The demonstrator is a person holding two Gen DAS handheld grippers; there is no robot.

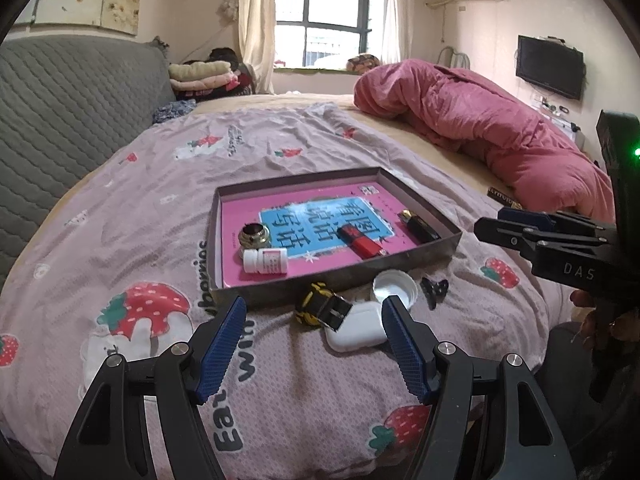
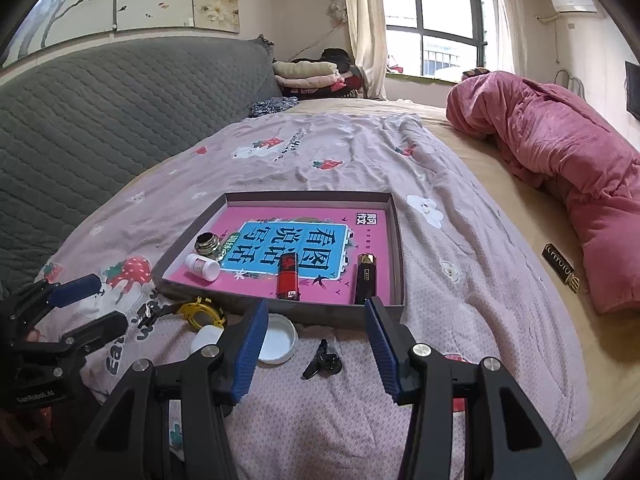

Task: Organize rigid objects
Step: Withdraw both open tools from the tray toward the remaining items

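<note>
Both grippers hover over the bed, nothing held. Left gripper point(image 1: 312, 344): blue-padded jaws wide apart, lower centre of the left wrist view, nothing between the pads; the white rounded plastic earbud-style case point(image 1: 354, 330) lies on the sheet just ahead, near the right pad but whether it touches I can't tell. Right gripper point(image 2: 316, 344): jaws apart too, somewhat narrower, empty, lower centre of its own view. Shallow grey cardboard tray point(image 1: 340, 274) sits mid-frame on the pink strawberry-print bedsheet point(image 1: 140, 208), with a pink-and-blue book cover point(image 1: 320, 220) lining its floor. Inside the tray: round brass-coloured metal ring-shaped part point(image 1: 255, 236) at left, white plastic pill bottle point(image 1: 266, 261) on its side just in front of it, red-and-black lighter point(image 1: 360, 240) lying mid-tray, black lighter with gold cap point(image 1: 418, 225) at right. Outside, on the sheet just below the tray's near wall: yellow-and-black tape measure point(image 1: 320, 308) resting against the white case, white plastic screw lid point(image 1: 394, 289) lying open side up, small black clip-like piece point(image 1: 434, 290) to its right. Crumpled rose-pink quilt point(image 1: 480, 128) upper right, grey quilted headboard point(image 1: 72, 92) upper left. A small black-and-gold flat object point(image 2: 560, 268) lies on the tan sheet at right, well apart from the tray.
</note>
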